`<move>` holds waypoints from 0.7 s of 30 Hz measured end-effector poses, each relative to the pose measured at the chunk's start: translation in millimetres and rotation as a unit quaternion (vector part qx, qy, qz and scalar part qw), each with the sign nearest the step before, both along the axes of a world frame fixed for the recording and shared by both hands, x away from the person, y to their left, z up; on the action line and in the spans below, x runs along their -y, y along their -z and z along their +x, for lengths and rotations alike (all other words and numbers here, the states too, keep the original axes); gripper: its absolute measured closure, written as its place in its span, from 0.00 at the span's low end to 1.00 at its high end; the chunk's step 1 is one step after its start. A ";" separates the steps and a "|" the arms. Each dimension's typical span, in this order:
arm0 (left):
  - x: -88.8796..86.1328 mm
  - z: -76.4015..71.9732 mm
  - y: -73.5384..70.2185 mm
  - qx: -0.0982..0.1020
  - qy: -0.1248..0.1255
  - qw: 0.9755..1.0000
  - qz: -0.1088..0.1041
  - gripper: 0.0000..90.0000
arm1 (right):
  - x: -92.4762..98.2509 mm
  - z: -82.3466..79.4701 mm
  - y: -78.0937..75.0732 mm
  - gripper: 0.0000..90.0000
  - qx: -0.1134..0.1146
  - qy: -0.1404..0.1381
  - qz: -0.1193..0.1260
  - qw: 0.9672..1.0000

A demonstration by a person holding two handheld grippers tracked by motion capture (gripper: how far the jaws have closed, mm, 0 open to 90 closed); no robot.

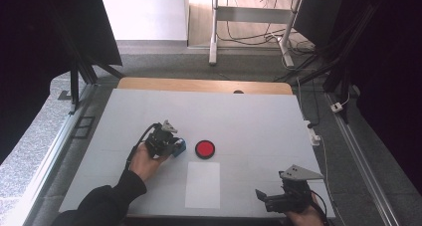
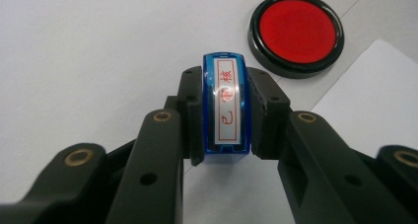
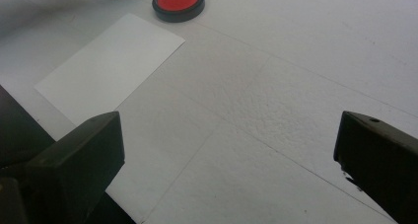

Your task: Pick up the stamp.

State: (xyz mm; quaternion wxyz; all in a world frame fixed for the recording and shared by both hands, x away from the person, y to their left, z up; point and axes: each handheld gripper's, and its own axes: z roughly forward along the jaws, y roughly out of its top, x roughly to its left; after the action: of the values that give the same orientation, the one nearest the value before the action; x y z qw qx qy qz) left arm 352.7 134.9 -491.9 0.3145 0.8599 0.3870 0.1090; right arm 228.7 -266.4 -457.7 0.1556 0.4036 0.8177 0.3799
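Your left gripper (image 2: pixel 227 113) is clamped on the blue stamp (image 2: pixel 226 105) — both black pads press flat on its broad sides, and the labelled white strip with red characters faces up toward the gripper's own camera. The stamp's long axis runs straight ahead along the jaws, so it sits square in the grip, with its base on or just above the table (image 2: pixel 88 56); which of the two cannot be told.

The relation that matters: the red ink pad (image 2: pixel 296 32) lies ahead and to the right of the stamp in the left gripper view, near but not touching. In the high view the ink pad (image 1: pixel 205 149) sits just to the right of the left gripper (image 1: pixel 174 147), with the white sheet of paper (image 1: pixel 202 184) nearer you, below the pad.

Judgement: a lift and a short carry rightward puts the stamp over the pad — keep it level.

Your right gripper (image 3: pixel 229 160) stands wide open over bare table, holding nothing, well apart from the pad; the left hand is the nearer one.
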 end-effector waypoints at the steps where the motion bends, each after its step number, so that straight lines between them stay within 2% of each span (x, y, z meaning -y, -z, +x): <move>1: -1.2 0.0 -1.6 -0.001 0.003 1.000 -0.006 0.79 | 0.0 0.0 0.0 0.00 0.000 0.000 0.000 1.000; 4: -3.1 -2.0 -8.1 0.003 0.016 1.000 -0.013 0.79 | 0.1 -0.1 0.0 0.00 0.001 -0.001 0.000 1.000; 10: -5.4 -10.1 -21.5 0.021 0.022 0.999 -0.021 0.79 | -0.2 -0.1 -0.1 0.00 0.001 -0.001 0.000 1.000; 16: -11.3 -17.3 -26.9 0.037 0.033 0.998 -0.037 0.79 | -0.5 0.1 -0.1 0.00 0.002 -0.002 0.000 1.000; 21: -14.6 -22.6 -28.4 0.031 0.044 0.997 -0.053 0.79 | -0.6 0.7 -0.1 0.00 0.003 -0.004 -0.001 1.000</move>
State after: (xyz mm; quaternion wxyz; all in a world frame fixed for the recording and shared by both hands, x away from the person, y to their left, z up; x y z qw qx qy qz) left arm 330.1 149.4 -463.5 0.3759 0.8545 0.3438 0.1014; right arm 229.4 -265.9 -457.6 0.1565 0.3991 0.8191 0.3812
